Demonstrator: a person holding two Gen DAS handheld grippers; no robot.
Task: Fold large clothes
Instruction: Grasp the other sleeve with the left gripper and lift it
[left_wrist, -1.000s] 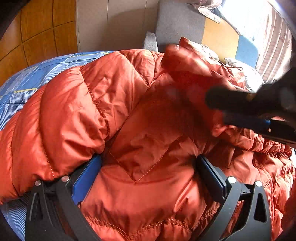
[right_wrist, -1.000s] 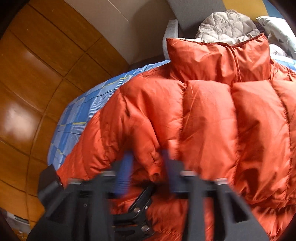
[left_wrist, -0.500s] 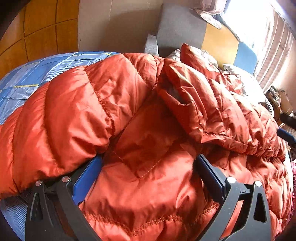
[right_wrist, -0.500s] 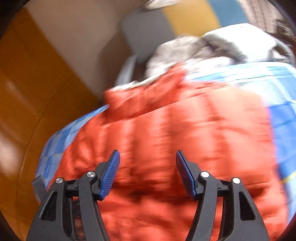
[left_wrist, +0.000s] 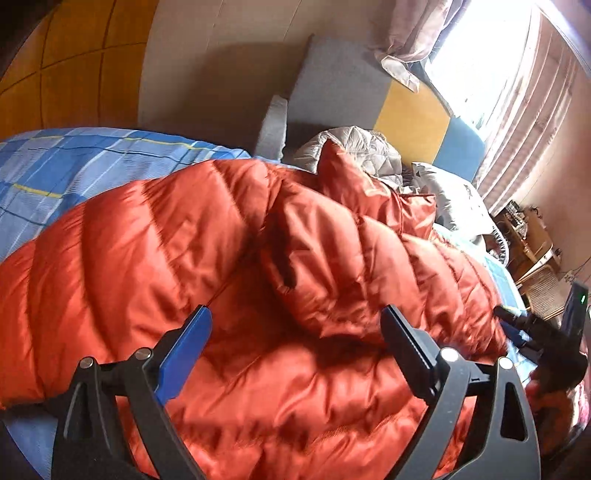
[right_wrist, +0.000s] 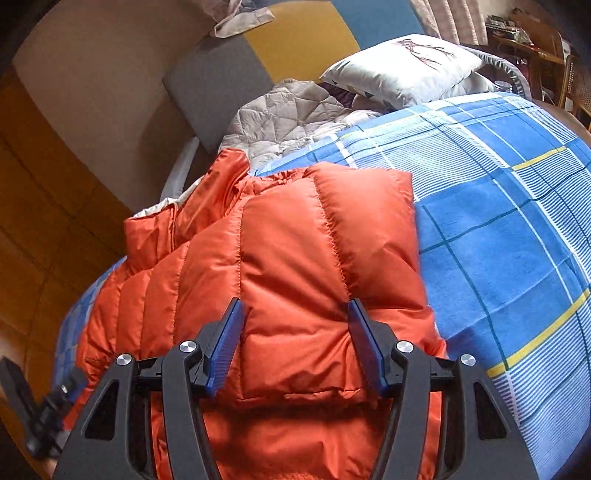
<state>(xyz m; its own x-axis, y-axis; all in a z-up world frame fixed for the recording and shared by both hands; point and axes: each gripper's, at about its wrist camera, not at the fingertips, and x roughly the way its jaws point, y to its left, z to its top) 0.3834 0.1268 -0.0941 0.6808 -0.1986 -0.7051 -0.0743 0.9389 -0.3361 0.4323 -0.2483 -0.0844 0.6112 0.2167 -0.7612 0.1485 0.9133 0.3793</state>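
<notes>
Orange puffer jacket (right_wrist: 295, 266) lies partly folded on the blue plaid bed (right_wrist: 498, 229), beneath both grippers. Left gripper (left_wrist: 295, 350), wide, is closing above fabric, gripping nothing. Right gripper (right_wrist: 295, 339) is closing around a quilted panel; it should bite the edge squarely before carrying the fold across.

One orange down jacket (right_wrist: 295, 266) lies on one bed (right_wrist: 498, 229). One pillow (right_wrist: 402, 70) and one grey quilt (right_wrist: 284, 114) sit beyond it.
</notes>
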